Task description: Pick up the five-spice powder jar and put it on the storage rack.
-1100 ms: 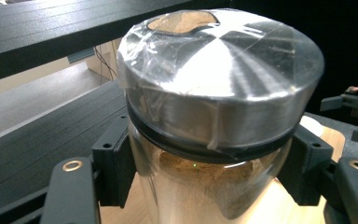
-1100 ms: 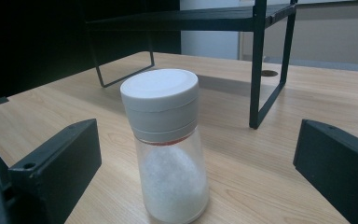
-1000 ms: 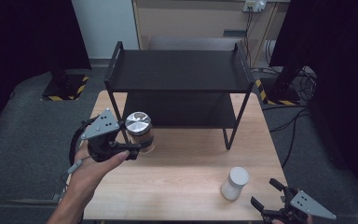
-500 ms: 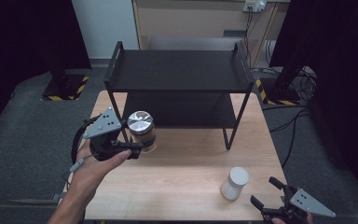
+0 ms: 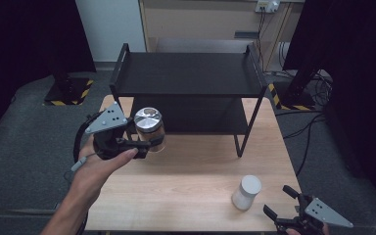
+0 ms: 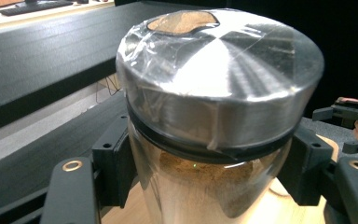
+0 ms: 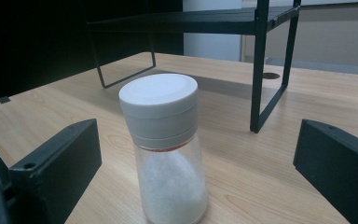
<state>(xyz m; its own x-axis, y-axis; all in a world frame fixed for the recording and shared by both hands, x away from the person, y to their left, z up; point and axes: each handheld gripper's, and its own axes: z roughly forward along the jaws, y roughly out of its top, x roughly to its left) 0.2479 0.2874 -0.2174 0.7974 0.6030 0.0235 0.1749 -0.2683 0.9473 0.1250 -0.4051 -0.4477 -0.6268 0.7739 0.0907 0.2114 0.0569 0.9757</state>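
The left hand-held gripper (image 5: 144,142) is clamped on a clear glass jar with a brushed-metal lid (image 5: 150,128), holding it upright and lifted off the light wooden bench (image 5: 191,171), just in front of the left end of the black two-tier metal shelf rack (image 5: 188,73). The right hand-held gripper (image 5: 286,210) hangs with its jaws spread apart at the near right edge of the bench, aimed at a small clear shaker of white grains with a white plastic cap (image 5: 246,192), which stands on the bench between the jaws' line and the rack but is not yet touched.

By my judgement the work is at its middle: the jar is picked up but not yet set on either tier, and the shaker waits to be grasped.

The left gripper view reveals brown powder inside the jar (image 6: 214,154) and clear film wrapped over its lid, detail the high view is too coarse to give. The right gripper view shows the shaker (image 7: 165,149) centred in the open gap with room on both sides. The high view alone places both containers relative to the rack.
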